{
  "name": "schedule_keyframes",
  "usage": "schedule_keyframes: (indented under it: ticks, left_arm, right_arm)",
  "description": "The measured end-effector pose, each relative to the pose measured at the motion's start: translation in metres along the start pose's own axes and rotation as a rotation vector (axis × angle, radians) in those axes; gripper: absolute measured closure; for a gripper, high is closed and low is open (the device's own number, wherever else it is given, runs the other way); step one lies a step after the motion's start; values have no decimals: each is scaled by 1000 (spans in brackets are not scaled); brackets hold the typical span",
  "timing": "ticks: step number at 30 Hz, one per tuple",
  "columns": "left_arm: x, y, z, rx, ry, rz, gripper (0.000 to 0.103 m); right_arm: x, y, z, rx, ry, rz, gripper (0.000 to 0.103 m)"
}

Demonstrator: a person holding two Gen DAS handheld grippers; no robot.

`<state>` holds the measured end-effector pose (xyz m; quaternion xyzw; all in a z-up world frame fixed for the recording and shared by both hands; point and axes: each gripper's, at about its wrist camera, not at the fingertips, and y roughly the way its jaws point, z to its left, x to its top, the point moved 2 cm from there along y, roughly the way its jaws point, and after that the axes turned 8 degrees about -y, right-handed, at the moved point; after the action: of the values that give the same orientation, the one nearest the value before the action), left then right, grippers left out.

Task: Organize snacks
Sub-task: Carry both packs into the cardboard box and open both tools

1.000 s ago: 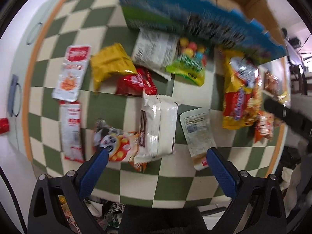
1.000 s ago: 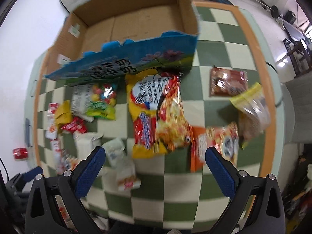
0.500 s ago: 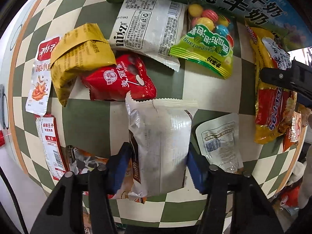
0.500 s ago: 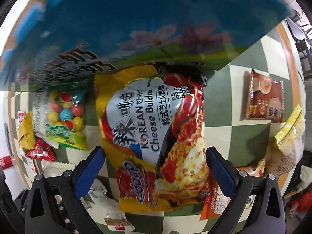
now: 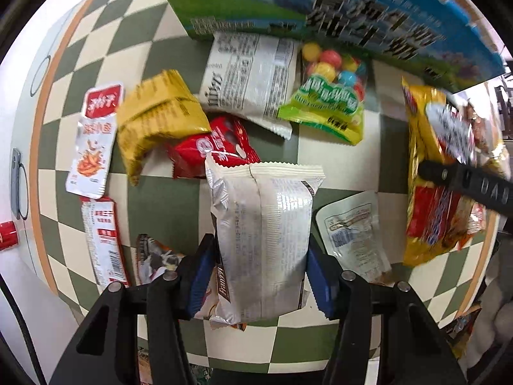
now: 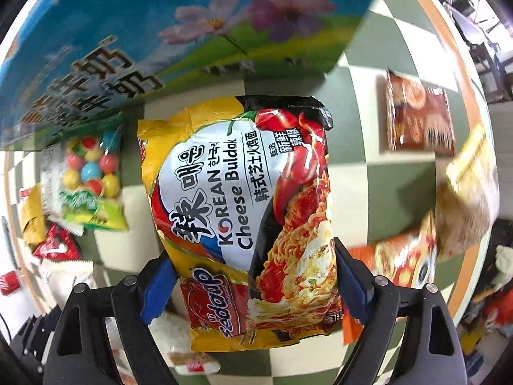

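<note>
Blue pads of our left gripper point(image 5: 259, 276) clamp the white wafer pack point(image 5: 263, 240); our right gripper point(image 6: 253, 292) clamps the yellow noodle bag point(image 6: 243, 218). Both packs sit just before the blue milk carton point(image 6: 179, 29).

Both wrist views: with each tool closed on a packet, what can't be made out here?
- Left wrist view: the front of the silver packet faces away; only its back seam shows in the left tool.
- Right wrist view: the noodle bag in the right tool hides the table beneath it.
- Both views: the box interior is hidden by its printed wall.
- Right wrist view: the right-edge packets are motion-blurred.
</note>
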<state>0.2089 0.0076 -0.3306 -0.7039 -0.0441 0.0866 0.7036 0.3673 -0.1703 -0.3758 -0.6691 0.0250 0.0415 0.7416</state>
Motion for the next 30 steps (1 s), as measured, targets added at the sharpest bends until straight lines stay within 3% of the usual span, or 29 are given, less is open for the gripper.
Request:
schedule_keyframes:
  ticks: [9, 14, 19, 24, 30]
  left_arm:
    - [-16, -104, 2, -97, 36, -124, 52]
    - [3, -153, -18, -167, 49, -198, 52]
    - [48, -177, -33, -190, 51, -254, 52]
    - [119, -190, -52, -203, 22, -245, 52]
    - [210, -160, -76, -229, -2, -153, 51]
  right_arm:
    - [-23, -69, -17, 99, 31, -95, 14]
    - [-39, -125, -18, 160, 32, -174, 14]
    - [-47, -175, -20, 226, 10, -258, 14]
    - [-3, -211, 0, 271, -21, -304, 14]
    - [94, -208, 4, 269, -32, -296, 14]
